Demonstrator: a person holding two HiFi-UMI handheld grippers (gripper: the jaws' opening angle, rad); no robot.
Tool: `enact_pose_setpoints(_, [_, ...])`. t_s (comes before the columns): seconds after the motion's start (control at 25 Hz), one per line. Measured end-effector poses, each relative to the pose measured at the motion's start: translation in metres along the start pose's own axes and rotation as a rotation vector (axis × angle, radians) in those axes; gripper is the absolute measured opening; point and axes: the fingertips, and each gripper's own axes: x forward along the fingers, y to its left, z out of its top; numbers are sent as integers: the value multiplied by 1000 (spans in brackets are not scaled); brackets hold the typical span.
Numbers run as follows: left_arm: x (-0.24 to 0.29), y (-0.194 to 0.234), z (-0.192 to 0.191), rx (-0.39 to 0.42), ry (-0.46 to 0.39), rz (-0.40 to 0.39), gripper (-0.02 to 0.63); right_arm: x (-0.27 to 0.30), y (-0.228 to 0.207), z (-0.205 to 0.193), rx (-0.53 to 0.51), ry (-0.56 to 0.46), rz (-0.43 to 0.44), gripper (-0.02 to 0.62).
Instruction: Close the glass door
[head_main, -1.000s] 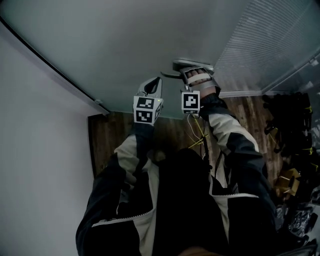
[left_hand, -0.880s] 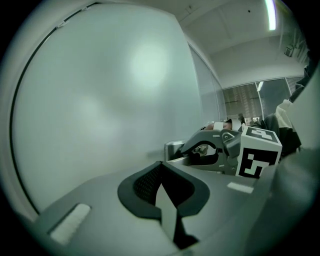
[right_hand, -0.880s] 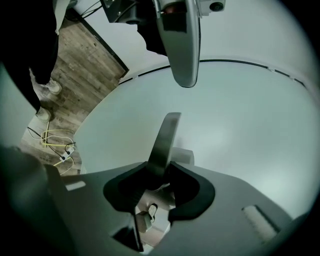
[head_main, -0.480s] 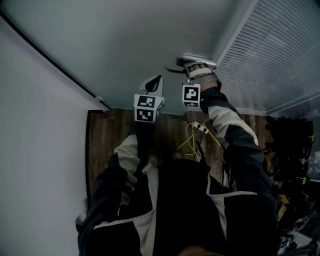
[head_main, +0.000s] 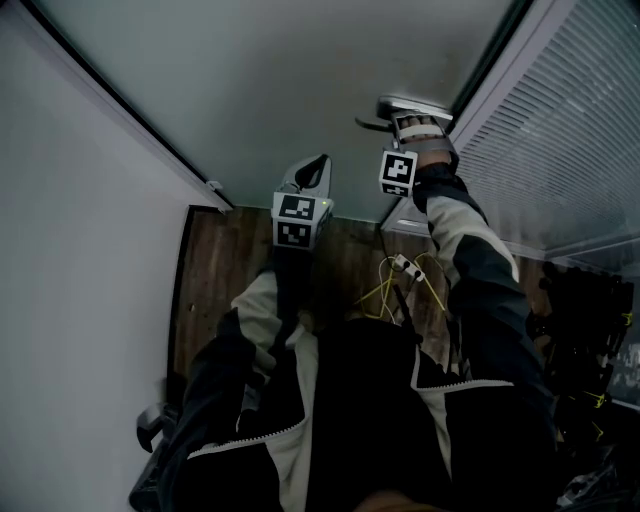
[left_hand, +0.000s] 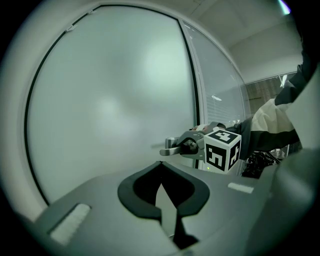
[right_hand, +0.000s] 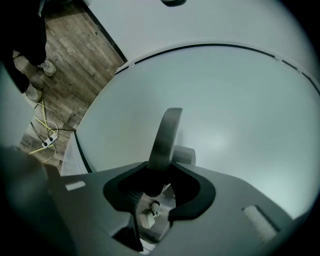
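The frosted glass door (head_main: 260, 90) fills the top of the head view and most of the left gripper view (left_hand: 110, 100). Its metal lever handle (head_main: 405, 108) sits near the door's right edge, close to the dark frame post (head_main: 495, 60). My right gripper (head_main: 415, 125) is shut on that handle; in the right gripper view the lever (right_hand: 167, 135) runs up from between the jaws of the right gripper (right_hand: 160, 170). My left gripper (head_main: 318, 165) hovers just short of the glass, left of the handle, shut and holding nothing. From the left gripper (left_hand: 161, 172) I see the handle (left_hand: 172, 148) in the right gripper's grip.
A white wall (head_main: 70, 280) runs along the left. A glass panel with blinds (head_main: 580, 130) stands to the right of the door. Yellow cables and a power strip (head_main: 405, 268) lie on the wooden floor (head_main: 230, 260). Dark clutter (head_main: 590, 300) sits at far right.
The right gripper has travelled right with the handle, and the door's edge has swung closer to the frame by the blinds. The left gripper followed a little to the right.
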Motion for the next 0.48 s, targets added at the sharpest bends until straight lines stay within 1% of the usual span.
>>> enact_pose_setpoints(0.16, [-2,4,-5,-1,5,3,5,-2,0,4,19,-1,-9,132])
enact_pose_setpoints(0.28, [-3,3,-10,1,-2,-4,5,-4,4,8,43,-1,-2,138])
enact_pose_setpoints(0.4, [0,4,-18,-2,-3,-13,5,2,12,11,44,5,5,139])
enact_pose_setpoints(0.48, [0,8,-16,-4,2,-16,5,5,8,10,47,11,11,140])
